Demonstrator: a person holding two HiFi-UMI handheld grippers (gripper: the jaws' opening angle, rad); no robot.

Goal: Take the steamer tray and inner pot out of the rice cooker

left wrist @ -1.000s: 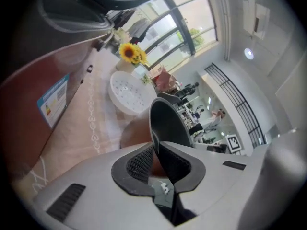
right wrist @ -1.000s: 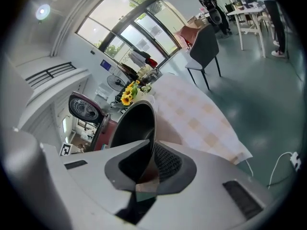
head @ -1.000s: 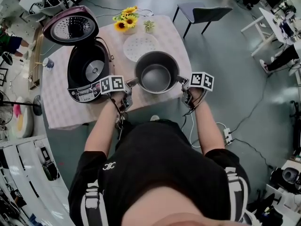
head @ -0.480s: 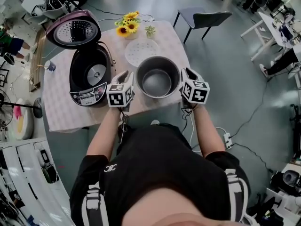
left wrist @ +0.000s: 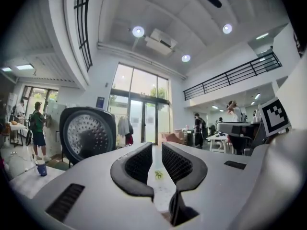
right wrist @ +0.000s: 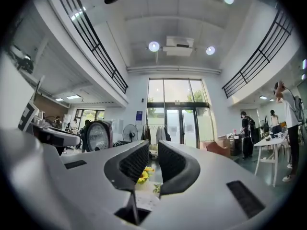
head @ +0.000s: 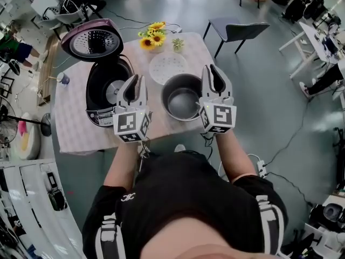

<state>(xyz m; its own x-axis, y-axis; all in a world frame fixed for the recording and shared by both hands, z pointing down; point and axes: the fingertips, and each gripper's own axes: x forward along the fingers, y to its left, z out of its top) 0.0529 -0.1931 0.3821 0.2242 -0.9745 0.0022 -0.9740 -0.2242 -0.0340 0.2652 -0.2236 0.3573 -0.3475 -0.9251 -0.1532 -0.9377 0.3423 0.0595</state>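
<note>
**A:** Where are we finding the inner pot [head: 182,99] right now?

**B:** We are seeing it sitting upright and empty on the counter [head: 70,120], at the centre of the head view, just right of the open rice cooker [head: 105,88]. The steamer tray [head: 168,67] is lying flat just above it in the frame, below the sunflowers [head: 153,36]. So we are judging both pieces to be out already.

**A:** Are we holding anything?

**B:** No. The left gripper [head: 133,82] is hovering at the pot's left and the right gripper [head: 213,72] at its right. Both are raised toward the camera, and as far as we are able to tell neither is touching it. In each gripper view we are looking through a narrow slit between the jaws, with only the room beyond. The left jaws have just been opening, and nothing is between them.

**A:** If we are lifting that pot again, how are we expecting it to behave?

**B:** We are treating it as stiff metal, moderately heavy even empty, with a smooth wall that is likely slipping under the pads. We are favouring the rim at two opposite sides, one pair of jaws on each, keeping it level.

**A:** And the tray?

**B:** We are reckoning it light, thin and perforated, perhaps flexing a little. We are taking it by its edge, not the holed middle.
</note>
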